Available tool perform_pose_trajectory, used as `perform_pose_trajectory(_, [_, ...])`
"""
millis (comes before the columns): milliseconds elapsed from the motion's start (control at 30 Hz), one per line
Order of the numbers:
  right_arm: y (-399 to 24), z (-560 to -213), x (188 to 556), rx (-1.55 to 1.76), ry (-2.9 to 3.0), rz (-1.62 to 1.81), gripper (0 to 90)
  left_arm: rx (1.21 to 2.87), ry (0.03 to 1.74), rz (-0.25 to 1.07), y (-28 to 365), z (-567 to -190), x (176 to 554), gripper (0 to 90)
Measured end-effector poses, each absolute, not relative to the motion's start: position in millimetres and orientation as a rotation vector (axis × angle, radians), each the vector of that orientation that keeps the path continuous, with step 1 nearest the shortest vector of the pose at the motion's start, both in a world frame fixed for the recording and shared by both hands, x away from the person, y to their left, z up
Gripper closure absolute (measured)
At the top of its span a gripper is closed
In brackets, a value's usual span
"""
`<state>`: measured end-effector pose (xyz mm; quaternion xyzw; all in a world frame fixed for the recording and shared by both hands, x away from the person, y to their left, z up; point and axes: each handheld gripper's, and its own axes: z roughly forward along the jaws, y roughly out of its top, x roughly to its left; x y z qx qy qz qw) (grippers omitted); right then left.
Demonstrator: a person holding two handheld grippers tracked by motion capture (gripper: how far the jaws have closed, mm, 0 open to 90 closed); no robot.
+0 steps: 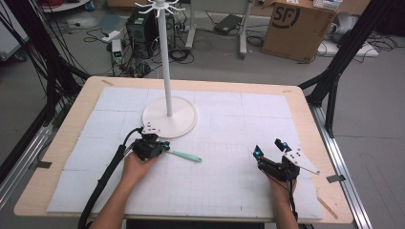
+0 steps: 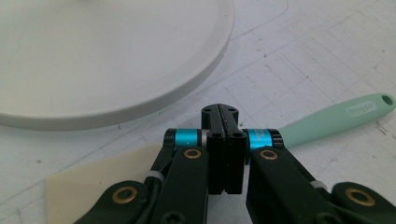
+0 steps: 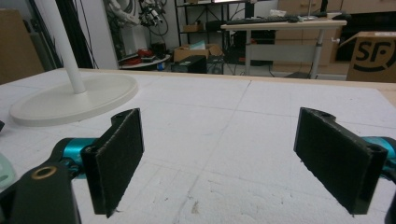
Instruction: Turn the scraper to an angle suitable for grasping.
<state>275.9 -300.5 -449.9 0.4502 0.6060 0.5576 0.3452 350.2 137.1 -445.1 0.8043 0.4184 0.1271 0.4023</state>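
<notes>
While the left gripper (image 1: 161,147), jaws together, clamps the mint-green plastic spatula (image 1: 185,156) w/ cream blade just below the round white stand base (image 1: 169,117), grip its stiff, light handle mid-length; right gripper (image 1: 270,149) jaws apart, empty.

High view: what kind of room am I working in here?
Probably a lab or workshop: cable bundles and electronics on the floor, a cardboard shipping box, and a foam-covered table.

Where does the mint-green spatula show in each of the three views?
High view: mint-green spatula left of centre, at the shut left gripper.
Left gripper view: handle at right, cream blade at lower left.
Right gripper view: too little to tell.
Shared landmark: white stand base.
</notes>
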Motion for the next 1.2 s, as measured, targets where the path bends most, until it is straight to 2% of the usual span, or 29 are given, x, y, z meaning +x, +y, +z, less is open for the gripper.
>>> perform_pose_trajectory(1200, [-299.7,-450.0,275.8,1.154,1.590,1.445,15.2,2.078,0.987,0.343,137.6,-444.4,323.4,89.8])
